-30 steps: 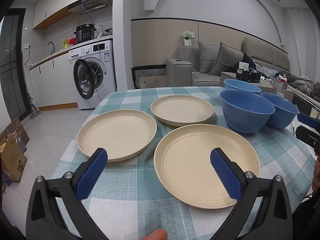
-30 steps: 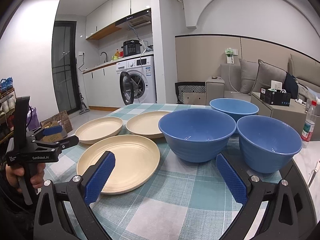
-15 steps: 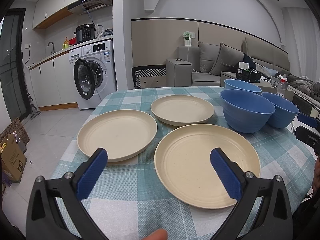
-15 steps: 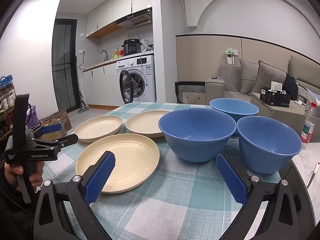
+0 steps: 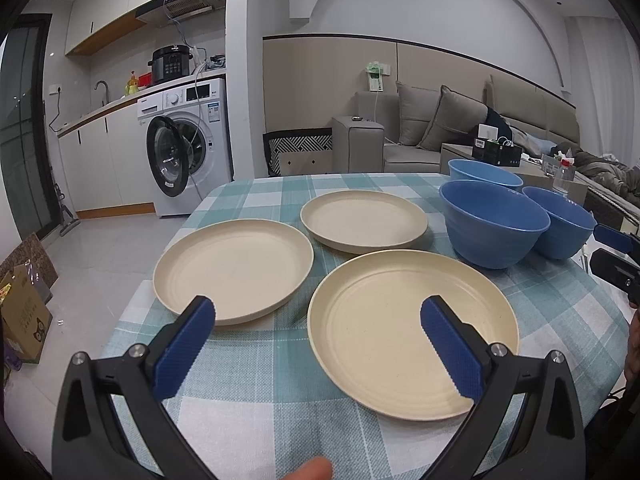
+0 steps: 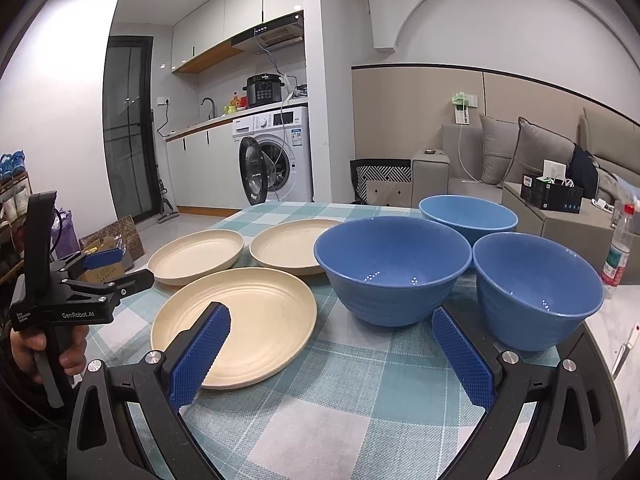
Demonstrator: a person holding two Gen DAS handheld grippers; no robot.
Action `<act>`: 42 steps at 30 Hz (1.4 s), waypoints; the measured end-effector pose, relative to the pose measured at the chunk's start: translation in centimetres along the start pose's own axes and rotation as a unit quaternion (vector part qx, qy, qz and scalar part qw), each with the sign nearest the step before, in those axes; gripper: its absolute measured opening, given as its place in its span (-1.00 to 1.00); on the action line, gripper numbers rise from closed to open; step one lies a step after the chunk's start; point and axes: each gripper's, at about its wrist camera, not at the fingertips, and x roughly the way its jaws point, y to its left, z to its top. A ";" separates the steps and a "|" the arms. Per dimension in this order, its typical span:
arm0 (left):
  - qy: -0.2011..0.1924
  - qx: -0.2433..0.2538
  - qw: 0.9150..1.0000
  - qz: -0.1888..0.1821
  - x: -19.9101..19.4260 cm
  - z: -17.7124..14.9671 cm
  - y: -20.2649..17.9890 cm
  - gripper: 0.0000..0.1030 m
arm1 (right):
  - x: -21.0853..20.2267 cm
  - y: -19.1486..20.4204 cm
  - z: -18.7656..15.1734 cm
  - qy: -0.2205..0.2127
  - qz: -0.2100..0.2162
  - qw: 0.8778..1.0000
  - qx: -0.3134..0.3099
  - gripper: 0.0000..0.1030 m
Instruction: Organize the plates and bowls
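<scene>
Left wrist view: left gripper (image 5: 316, 320) jaws wide apart, empty, hovering at near edge of surface (image 5: 260, 392).
Key relation: near plate (image 5: 412, 332) lies dead ahead, slightly right of jaw centre; right pad overlaps its rim in view, contact unclear.
Other plates: left plate (image 5: 234, 270) and far plate (image 5: 364, 220) beside it, all flat, apart, unstacked.
Right gripper (image 6: 328, 340): jaws apart, empty, facing middle bowl (image 6: 392, 270).
Bowls: right bowl (image 6: 536, 288) and far bowl (image 6: 468, 214) clustered close, upright, not nested.
Nearer arm: left for plates, right for bowls.
Obstructions: none on the approach; bottle (image 6: 618, 252) off right.
Judgement: nothing organized yet.
</scene>
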 end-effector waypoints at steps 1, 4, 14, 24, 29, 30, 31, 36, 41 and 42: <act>0.003 -0.001 1.000 0.001 0.1 0.1 0.0 1.00 | 0.0 0.0 0.1 0.001 0.002 1.000 0.000 0.99; 0.002 -0.007 1.000 -0.004 0.1 0.3 0.3 1.00 | 0.1 0.3 0.4 0.003 0.002 1.000 -0.006 0.99; 0.003 0.008 1.000 0.001 0.0 1.6 0.4 1.00 | 0.8 0.2 2.0 0.016 -0.002 1.000 -0.006 0.99; -0.018 0.022 1.000 -0.004 0.3 3.1 0.5 1.00 | 1.2 -0.5 4.0 0.014 -0.012 1.000 -0.013 0.99; -0.023 0.025 0.999 -0.006 0.5 4.0 0.6 1.00 | 1.7 -0.3 4.9 0.019 -0.018 0.999 -0.027 0.99; -0.021 0.018 1.000 -0.013 0.6 4.1 0.9 1.00 | 1.9 -0.3 5.2 0.020 -0.016 0.999 -0.027 0.99; -0.016 0.011 1.000 -0.016 0.7 4.4 1.1 1.00 | 2.0 -0.3 5.4 0.021 -0.015 0.999 -0.025 0.99; -0.030 -0.005 1.000 0.006 1.2 5.4 1.9 1.00 | 2.5 -0.7 6.5 0.025 -0.004 1.000 -0.009 0.99; -0.033 -0.009 0.999 0.010 2.0 6.5 2.1 1.00 | 2.9 -0.5 7.7 0.026 -0.022 0.999 -0.029 0.99; -0.032 -0.010 0.999 0.007 2.2 6.7 2.1 1.00 | 3.0 -0.5 8.0 0.027 -0.020 0.999 -0.030 0.99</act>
